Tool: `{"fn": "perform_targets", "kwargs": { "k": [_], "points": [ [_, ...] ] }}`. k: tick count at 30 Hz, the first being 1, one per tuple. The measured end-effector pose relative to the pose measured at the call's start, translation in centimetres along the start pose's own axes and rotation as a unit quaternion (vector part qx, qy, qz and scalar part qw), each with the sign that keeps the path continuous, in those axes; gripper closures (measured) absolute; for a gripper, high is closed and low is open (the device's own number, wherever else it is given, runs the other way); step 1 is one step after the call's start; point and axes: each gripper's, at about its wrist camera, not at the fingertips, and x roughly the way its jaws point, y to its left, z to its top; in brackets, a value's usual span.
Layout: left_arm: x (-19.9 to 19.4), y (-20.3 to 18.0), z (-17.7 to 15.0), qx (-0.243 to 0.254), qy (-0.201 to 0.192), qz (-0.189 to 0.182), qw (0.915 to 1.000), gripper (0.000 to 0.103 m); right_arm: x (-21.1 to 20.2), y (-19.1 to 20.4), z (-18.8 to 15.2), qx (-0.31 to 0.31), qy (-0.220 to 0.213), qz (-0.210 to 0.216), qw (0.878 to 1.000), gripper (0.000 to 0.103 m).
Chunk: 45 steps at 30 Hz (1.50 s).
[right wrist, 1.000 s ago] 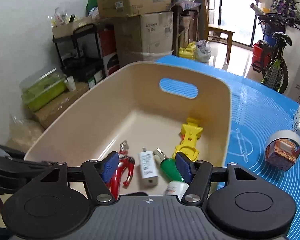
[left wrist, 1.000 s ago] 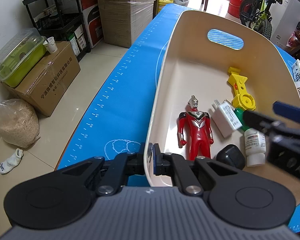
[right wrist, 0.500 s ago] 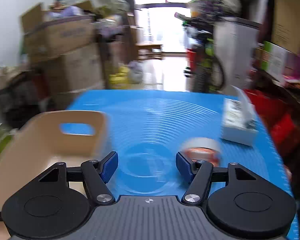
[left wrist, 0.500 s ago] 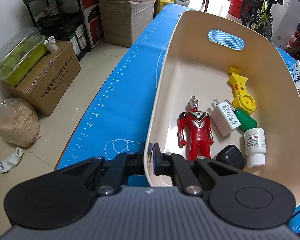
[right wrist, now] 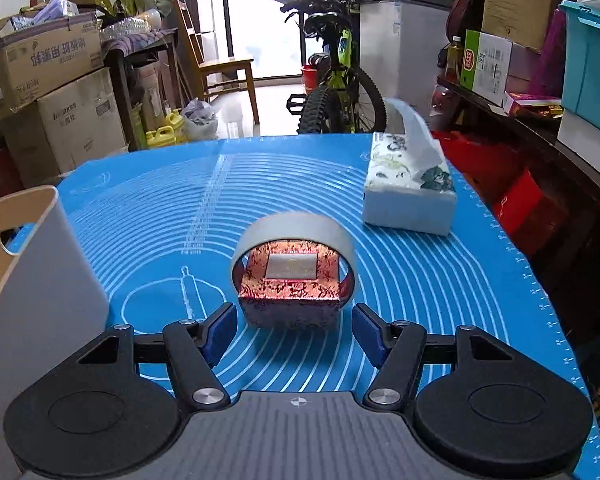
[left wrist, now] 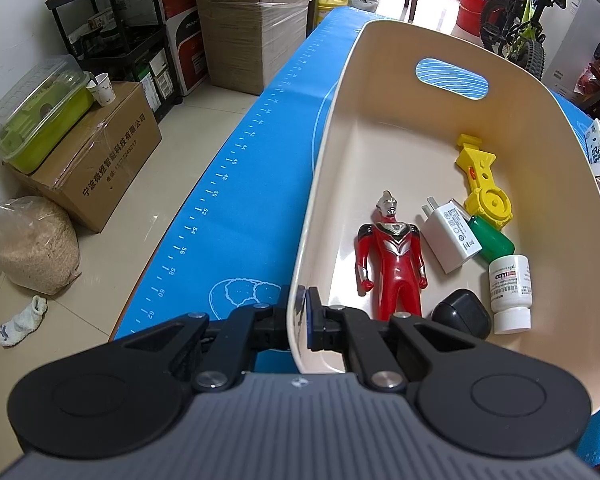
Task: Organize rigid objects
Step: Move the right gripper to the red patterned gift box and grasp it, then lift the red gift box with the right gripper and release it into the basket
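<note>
Red figure (left wrist: 392, 256) feet hidden behind left gripper (left wrist: 299, 322); black case (left wrist: 462, 314) beside it partly covered too. Bottle (left wrist: 510, 292) label print too small to read. Red box (right wrist: 290, 296) hides tape roll (right wrist: 294, 236) lower rim

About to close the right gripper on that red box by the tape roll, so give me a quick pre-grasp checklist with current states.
1. Right gripper open: ok.
2. Red box lined up between the pads: ok; pads not yet alongside it.
3. Tape roll clear of the box: not ok, box sits against or inside the ring.
4. Left gripper clamped on the bin rim: ok.
5. Free floor in the bin: ok, far end bare.
6. Tissue box out of the way: ok.
</note>
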Motion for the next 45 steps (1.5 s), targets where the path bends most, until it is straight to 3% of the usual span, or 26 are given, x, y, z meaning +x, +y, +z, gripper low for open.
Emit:
{"fn": "perform_targets", "kwargs": {
  "k": [13, 15, 19, 34, 45],
  "points": [
    [0.1, -0.2, -0.1, 0.002, 0.0, 0.002, 1.0, 0.095, 2.3, -0.1, 0.1, 0.019, -0.024, -0.004, 1.0, 0.032],
    [0.1, -0.2, -0.1, 0.002, 0.0, 0.002, 1.0, 0.095, 2.7, -0.2, 0.1, 0.019, -0.026, -0.003, 0.999, 0.04],
    [0.1, -0.2, 0.0, 0.001, 0.002, 0.002, 1.0, 0.095, 2.4, -0.1, 0.2, 0.006, -0.023, -0.002, 1.0, 0.04],
    [0.1, -0.1, -0.1, -0.004, 0.002, -0.001, 1.0, 0.095, -4.3, 0.6, 0.0, -0.031, 0.008, 0.017, 0.999, 0.04],
    [0.1, -0.2, -0.1, -0.006, 0.003, -0.001, 1.0, 0.095, -10.6, 3.7, 0.7, -0.06, -0.06, 0.074, 0.994, 0.04]
  ]
}}
